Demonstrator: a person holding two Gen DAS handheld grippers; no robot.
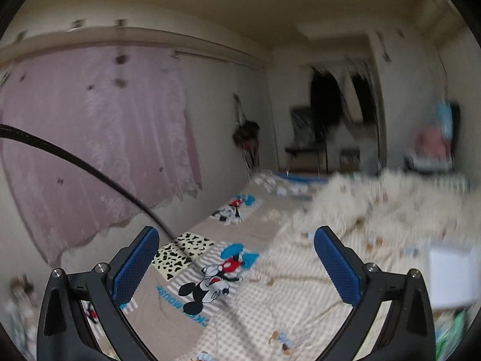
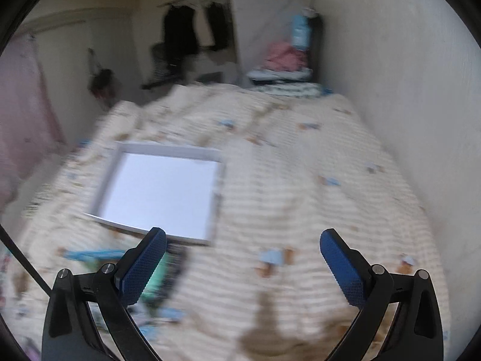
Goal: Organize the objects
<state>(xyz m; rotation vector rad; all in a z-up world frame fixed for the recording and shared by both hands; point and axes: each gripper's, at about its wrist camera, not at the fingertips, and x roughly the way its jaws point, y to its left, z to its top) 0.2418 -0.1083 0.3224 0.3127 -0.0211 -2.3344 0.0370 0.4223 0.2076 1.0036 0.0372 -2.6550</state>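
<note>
A shallow white tray [image 2: 105, 177] lies on the cream patterned quilt [image 2: 300, 180], ahead and left of my right gripper [image 2: 242, 236], which is open and empty above the quilt. Blurred small items, teal and dark [image 2: 168, 273], lie beside its left finger; what they are I cannot tell. My left gripper [image 1: 236, 234] is open and empty, held above a Mickey Mouse bedsheet [image 1: 210, 282]. A white box-like edge [image 1: 451, 273] shows at the far right of the left wrist view. Both views are blurred.
A pink curtain [image 1: 90, 138] hangs on the left wall. A black cable [image 1: 75, 159] crosses the left wrist view. Folded clothes [image 2: 285, 72] are stacked at the far end of the bed. Dark clothes [image 2: 180, 30] hang on a rail. A white wall [image 2: 405, 75] borders the bed's right side.
</note>
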